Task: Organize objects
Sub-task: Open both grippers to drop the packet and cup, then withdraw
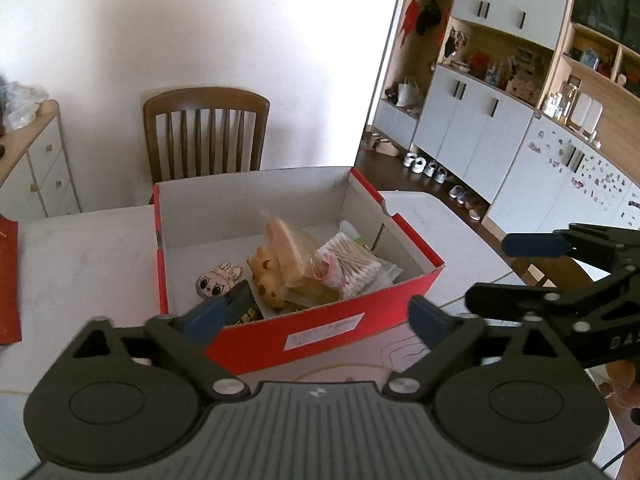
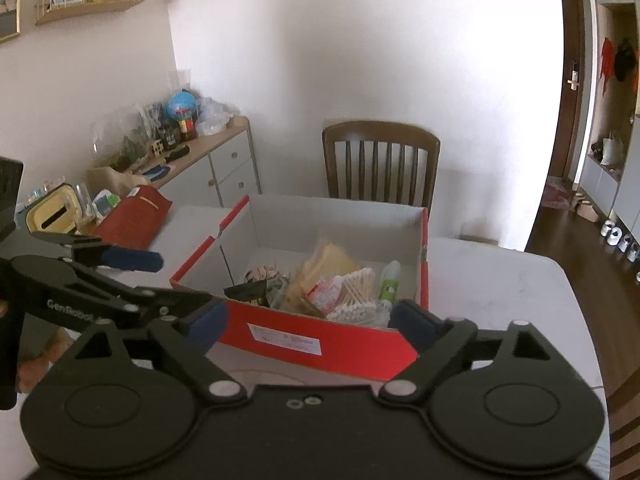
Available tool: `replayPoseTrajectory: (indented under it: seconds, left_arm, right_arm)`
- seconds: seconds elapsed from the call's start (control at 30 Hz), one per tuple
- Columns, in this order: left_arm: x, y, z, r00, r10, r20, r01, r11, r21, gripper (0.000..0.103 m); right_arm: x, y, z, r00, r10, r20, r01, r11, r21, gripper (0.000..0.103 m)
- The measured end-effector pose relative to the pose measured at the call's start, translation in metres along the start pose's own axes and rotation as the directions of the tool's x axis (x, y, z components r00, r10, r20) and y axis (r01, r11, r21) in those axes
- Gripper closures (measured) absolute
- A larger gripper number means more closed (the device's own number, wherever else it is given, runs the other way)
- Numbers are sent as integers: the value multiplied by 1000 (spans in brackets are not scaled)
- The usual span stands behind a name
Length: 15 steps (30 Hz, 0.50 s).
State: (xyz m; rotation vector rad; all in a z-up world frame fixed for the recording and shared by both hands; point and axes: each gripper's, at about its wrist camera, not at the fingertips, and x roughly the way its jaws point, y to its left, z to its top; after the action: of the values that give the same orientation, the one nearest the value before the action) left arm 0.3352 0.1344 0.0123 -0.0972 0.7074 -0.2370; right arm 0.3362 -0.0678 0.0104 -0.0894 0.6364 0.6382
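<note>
A red shoebox [image 1: 256, 208] [image 2: 340, 216] with a white inside stands open on the white table [image 1: 80, 248] [image 2: 500, 280]. In it lie a bag of bread slices [image 1: 296, 256] [image 2: 328, 268], a pack of cotton swabs [image 1: 352, 268] [image 2: 356, 296], a bear-shaped brown item [image 1: 266, 276], a cartoon-face item [image 1: 216, 282], a dark packet [image 1: 244, 304] and a green-and-white bottle [image 2: 389, 284]. My left gripper [image 1: 318, 314] [image 2: 164, 282] hovers open just before the box's near wall, holding nothing. Beside it on the right, my right gripper [image 2: 310, 320] [image 1: 516, 272] is open and holds nothing too.
A wooden chair [image 1: 206, 132] [image 2: 380, 160] stands behind the table's far side. A red cloth-like item [image 1: 8, 280] [image 2: 132, 220] lies at the table's left. A cluttered sideboard [image 2: 212, 160] lines the left wall. White cabinets [image 1: 480, 120] and shoes on the floor fill the right.
</note>
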Motion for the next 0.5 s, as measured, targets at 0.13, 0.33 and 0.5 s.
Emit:
replayPoseTrajectory:
  seconds: [0.13,0.33,0.5]
  left_arm:
    - [-5,-3,-6,1000,16,1,-16,1000,3,0]
    - [-17,-2,-13,998,51,32,-50,999,-15,0]
    - [-25,-5,-15,995,85,50,-84,996,-10,0]
  right_arm:
    - [-9,-1,-3,1000,2,23,-2,1000,2,1]
    - [-17,-4,-8,999,9,38,-10,1000,22,1]
    - [-20,-5,-14,999,11,36,-13,999,37,1]
